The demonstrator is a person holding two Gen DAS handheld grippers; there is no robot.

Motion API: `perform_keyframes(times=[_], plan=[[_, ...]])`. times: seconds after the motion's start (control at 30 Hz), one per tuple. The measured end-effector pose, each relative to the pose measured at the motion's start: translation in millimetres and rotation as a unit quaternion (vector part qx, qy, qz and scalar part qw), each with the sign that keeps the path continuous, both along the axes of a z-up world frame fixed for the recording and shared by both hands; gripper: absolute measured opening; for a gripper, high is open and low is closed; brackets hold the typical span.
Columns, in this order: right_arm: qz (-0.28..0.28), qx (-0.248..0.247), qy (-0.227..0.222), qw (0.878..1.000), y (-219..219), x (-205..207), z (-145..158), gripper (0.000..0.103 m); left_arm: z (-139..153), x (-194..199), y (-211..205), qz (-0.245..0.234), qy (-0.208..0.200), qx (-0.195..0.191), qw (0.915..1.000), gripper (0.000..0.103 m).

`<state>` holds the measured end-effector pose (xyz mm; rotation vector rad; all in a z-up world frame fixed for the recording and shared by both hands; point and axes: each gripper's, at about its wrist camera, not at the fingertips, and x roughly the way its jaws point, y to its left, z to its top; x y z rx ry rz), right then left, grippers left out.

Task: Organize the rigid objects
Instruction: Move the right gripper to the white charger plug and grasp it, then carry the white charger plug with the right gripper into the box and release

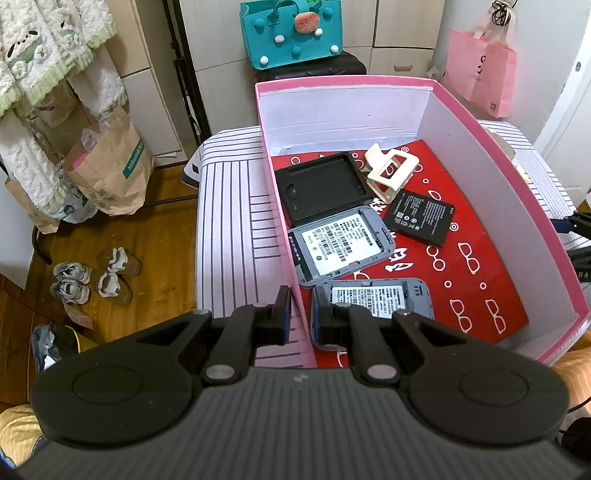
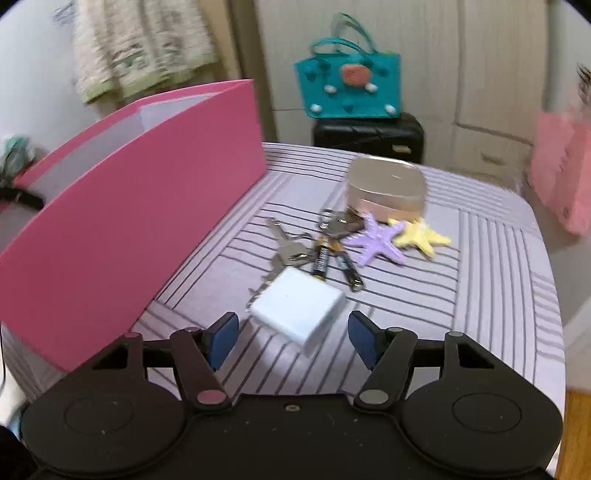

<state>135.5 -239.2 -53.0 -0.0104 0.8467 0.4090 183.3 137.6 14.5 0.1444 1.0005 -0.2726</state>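
Note:
The pink box (image 1: 517, 177) with a red floor holds a black case (image 1: 325, 186), a cream hair clip (image 1: 389, 171), a black battery (image 1: 419, 218) and two grey devices (image 1: 340, 245) (image 1: 373, 295). My left gripper (image 1: 302, 317) is shut on the box's left wall near its front corner. In the right wrist view the box (image 2: 129, 221) stands at left. My right gripper (image 2: 291, 338) is open just before a white charger block (image 2: 299, 308). Beyond it lie keys (image 2: 290, 251), two batteries (image 2: 332, 262), a purple starfish (image 2: 373, 236), a yellow starfish (image 2: 421, 236) and a gold tin (image 2: 386, 188).
The striped purple cloth (image 2: 480, 280) covers the table. A teal bag (image 1: 291, 33) sits on a black suitcase (image 2: 369, 134) behind it. A pink bag (image 1: 480, 77) hangs at right. Paper bags (image 1: 110, 173) and shoes (image 1: 92, 280) are on the wood floor at left.

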Motion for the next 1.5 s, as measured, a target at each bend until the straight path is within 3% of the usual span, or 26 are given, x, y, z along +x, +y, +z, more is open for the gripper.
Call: perform_keyframes(times=[0.2, 0.33, 0.47, 0.73, 0.87, 1.23, 1.5], plan=[[0.009, -0.001, -0.014, 1.0, 4, 3, -1, 0.072, 1, 1, 1, 0.002, 0.0, -0.001, 1.0, 0.011], [0.003, 0.002, -0.028, 1.0, 1, 5, -2, 0.055, 0, 1, 1, 0.002, 0.001, -0.003, 1.0, 0.011], [-0.004, 0.017, -0.024, 1.0, -2, 5, -2, 0.054, 1, 1, 2, 0.004, 0.001, -0.006, 1.0, 0.011], [-0.005, -0.023, -0.044, 0.999, 13, 2, -4, 0.054, 2, 2, 2, 0.001, 0.001, -0.008, 1.0, 0.011], [-0.013, -0.007, -0.04, 0.999, 11, 0, 1, 0.05, 2, 1, 3, 0.001, 0.0, -0.009, 1.0, 0.011], [-0.023, 0.024, -0.083, 0.996, 13, -19, 46, 0.05, 3, 2, 5, 0.001, 0.002, -0.016, 0.9999, 0.011], [0.069, 0.055, -0.099, 0.991, 38, -18, 99, 0.05, 2, 3, 4, -0.006, 0.0, -0.009, 0.9999, 0.011]])
